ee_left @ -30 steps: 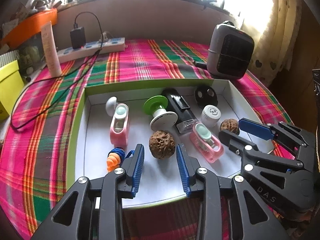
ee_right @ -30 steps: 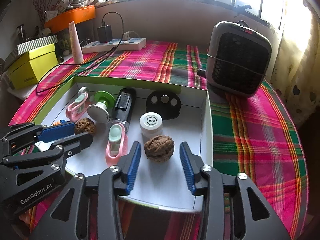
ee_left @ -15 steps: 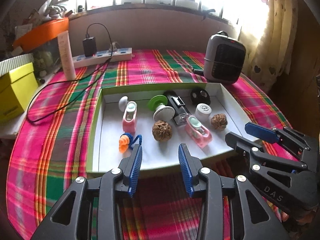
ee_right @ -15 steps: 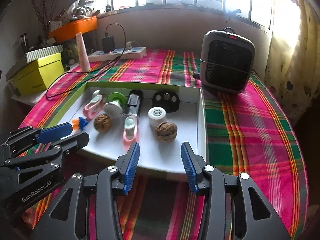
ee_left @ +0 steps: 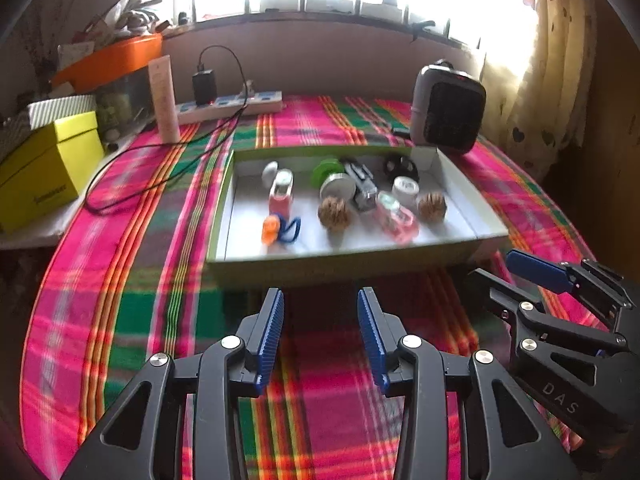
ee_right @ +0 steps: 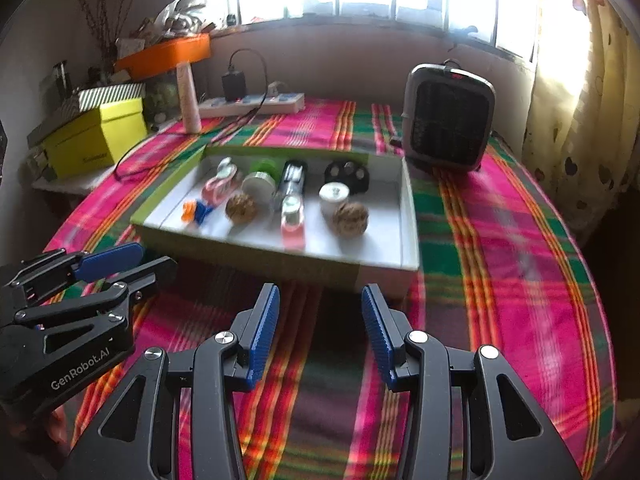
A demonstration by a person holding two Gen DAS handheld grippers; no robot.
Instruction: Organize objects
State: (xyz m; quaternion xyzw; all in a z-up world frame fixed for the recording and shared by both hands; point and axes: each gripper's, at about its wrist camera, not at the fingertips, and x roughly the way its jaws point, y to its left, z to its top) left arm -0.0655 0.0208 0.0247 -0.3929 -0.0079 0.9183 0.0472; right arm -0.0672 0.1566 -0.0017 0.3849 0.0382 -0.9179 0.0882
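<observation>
The left hand-held gripper (ee_left: 320,320) is hovering over the plaid cloth (ee_left: 132,288) on the bench, just short of the near wall of the shallow green-edged tray (ee_left: 344,264). Its blue pads are standing apart with nothing between them, and its jaws have just been opening a little further. The right hand-held gripper (ee_right: 320,320) is hanging beside it, likewise released and empty, its jaws parted over the cloth in front of the tray's near right corner. Each gripper is showing at the edge of the other's view.

All the small things are lying inside the tray, none of them touched by either gripper. Toward the left, an orange-and-blue earplug set (ee_left: 278,229) is sitting near a pink clip-like item (ee_left: 281,194). A walnut (ee_left: 333,213) is resting near the middle, just in front of a green-and-white spool (ee_left: 334,182) and a black rectangular device (ee_left: 360,184). A second pink item (ee_left: 396,216) is lying to the right of that walnut, followed by a white round cap (ee_left: 405,190) and a second walnut (ee_left: 432,206). A black disc with holes (ee_left: 400,166) is leaning at the far wall.

Beyond the tray, a grey heater (ee_left: 448,110) is standing on the cloth at the right, a white power strip (ee_left: 232,106) with a black charger is lying along the far edge, and a yellow box (ee_left: 44,168) is sitting off to the left.
</observation>
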